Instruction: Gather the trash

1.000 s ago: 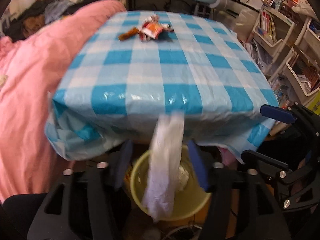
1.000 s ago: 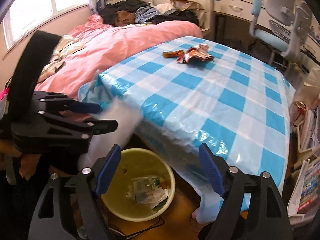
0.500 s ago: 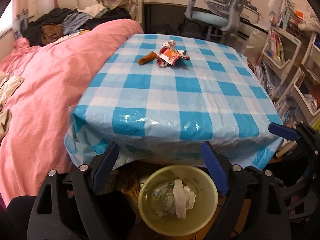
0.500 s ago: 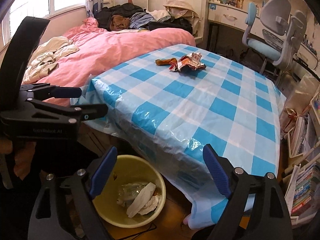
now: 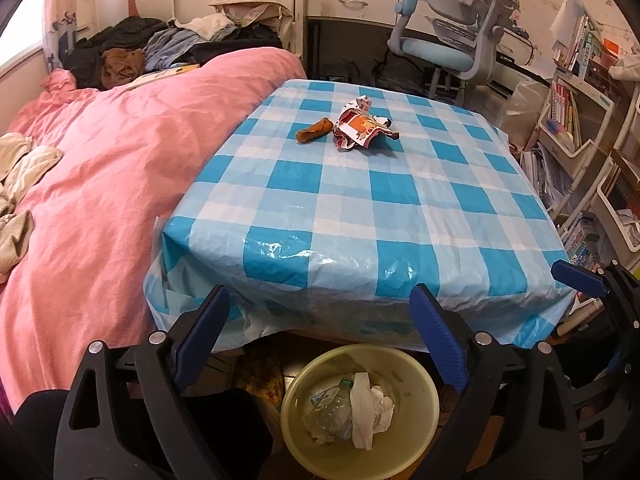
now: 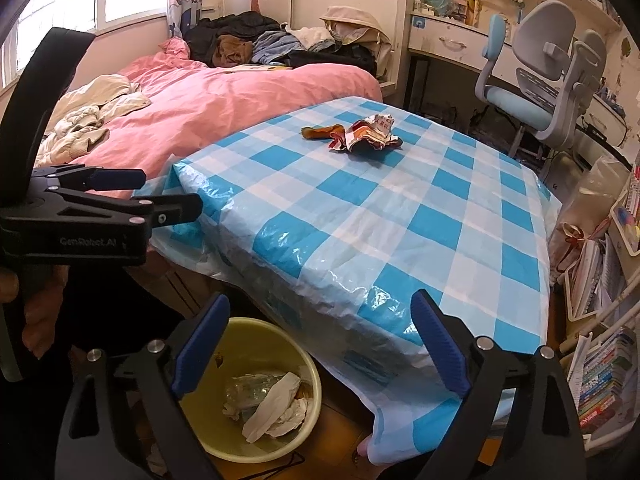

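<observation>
A crumpled red and white snack wrapper (image 5: 362,126) and a brown scrap (image 5: 314,131) lie at the far side of the blue checked table (image 5: 360,208). They also show in the right wrist view, wrapper (image 6: 370,134) and scrap (image 6: 322,132). A yellow bin (image 5: 424,432) stands on the floor under the table's near edge, with white tissue (image 5: 368,408) and clear plastic inside. My left gripper (image 5: 320,340) is open and empty above the bin. My right gripper (image 6: 320,344) is open and empty, beside the bin (image 6: 224,436).
A bed with a pink duvet (image 5: 100,184) lies left of the table. A blue-grey desk chair (image 5: 452,48) stands behind it. Shelves with books (image 5: 580,128) line the right side. The left gripper's body (image 6: 80,216) shows at the left of the right wrist view.
The white tissue left my left gripper and fell into the bin. The left gripper's jaws opened wider. Both grippers rose and pulled back from the bin.
</observation>
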### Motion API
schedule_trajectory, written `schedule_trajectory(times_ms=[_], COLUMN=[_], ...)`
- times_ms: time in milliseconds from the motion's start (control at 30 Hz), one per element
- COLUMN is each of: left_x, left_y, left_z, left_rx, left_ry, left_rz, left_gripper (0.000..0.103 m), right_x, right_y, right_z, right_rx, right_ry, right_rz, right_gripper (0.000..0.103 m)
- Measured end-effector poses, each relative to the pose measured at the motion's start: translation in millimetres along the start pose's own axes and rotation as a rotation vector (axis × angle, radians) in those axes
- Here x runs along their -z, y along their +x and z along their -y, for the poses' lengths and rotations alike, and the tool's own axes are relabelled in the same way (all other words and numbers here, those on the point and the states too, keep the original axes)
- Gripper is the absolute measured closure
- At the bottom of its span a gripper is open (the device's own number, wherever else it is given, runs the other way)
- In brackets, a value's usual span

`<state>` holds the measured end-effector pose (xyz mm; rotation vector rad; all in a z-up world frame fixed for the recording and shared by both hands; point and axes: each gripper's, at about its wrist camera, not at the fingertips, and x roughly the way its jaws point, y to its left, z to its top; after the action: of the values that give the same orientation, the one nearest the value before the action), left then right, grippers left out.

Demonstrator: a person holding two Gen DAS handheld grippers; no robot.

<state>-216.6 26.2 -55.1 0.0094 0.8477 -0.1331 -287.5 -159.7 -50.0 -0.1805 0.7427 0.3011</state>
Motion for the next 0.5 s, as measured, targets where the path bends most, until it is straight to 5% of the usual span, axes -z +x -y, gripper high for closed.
schedule_trajectory(times_ms=[500], left_x=[-1.6], left_y=[-1.7], left_z=[-1.0], left_rx=[-0.030], left_ry=[-0.008], left_rz=[0.031], left_gripper=[0.012], right_x=[-1.1], right_y=[-2.5], right_z=[0.3], right_rx=[0.036], right_ry=[-0.003], right_rz=[0.026], right_gripper=[0.011])
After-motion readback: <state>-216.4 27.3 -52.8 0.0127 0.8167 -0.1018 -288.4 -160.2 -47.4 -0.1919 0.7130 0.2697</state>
